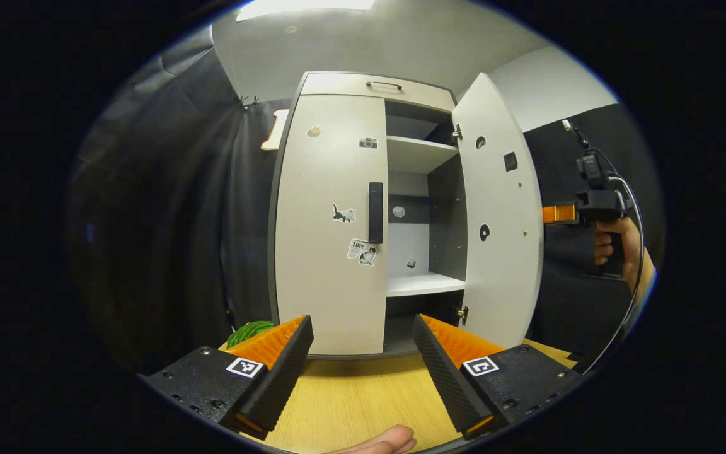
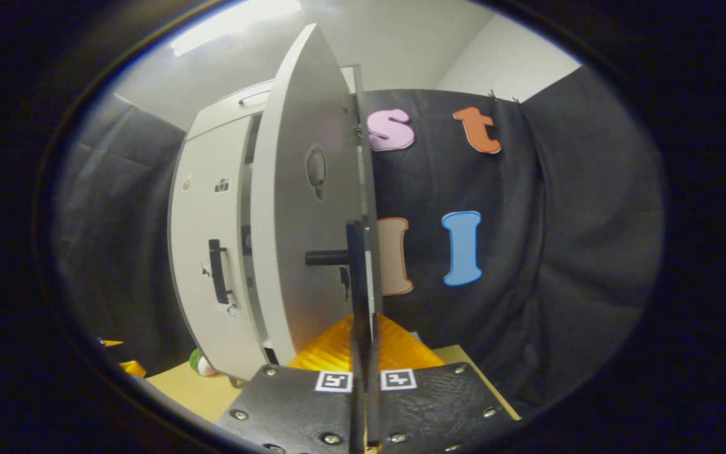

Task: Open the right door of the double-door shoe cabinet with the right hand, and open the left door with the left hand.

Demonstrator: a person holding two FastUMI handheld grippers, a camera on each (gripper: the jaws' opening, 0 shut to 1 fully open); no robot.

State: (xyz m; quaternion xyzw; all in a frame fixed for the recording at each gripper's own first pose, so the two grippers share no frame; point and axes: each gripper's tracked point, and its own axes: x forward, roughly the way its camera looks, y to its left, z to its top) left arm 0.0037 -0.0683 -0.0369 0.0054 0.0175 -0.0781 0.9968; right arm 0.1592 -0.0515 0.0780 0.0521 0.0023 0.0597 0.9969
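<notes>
the shoe cabinet stands on the wooden counter. its right door is swung wide open, showing shelves inside, while the left door sits closed with its dark handle at the inner edge. the left gripper hangs spread apart in front of the left door, holding nothing. the right gripper is clamped on the right door's handle, fingers pressed against the bar. a green object lies beside the cabinet base.

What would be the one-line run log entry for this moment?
right door: open | right gripper: shut on right door handle | left door: closed | left gripper: open, short of left door
</notes>
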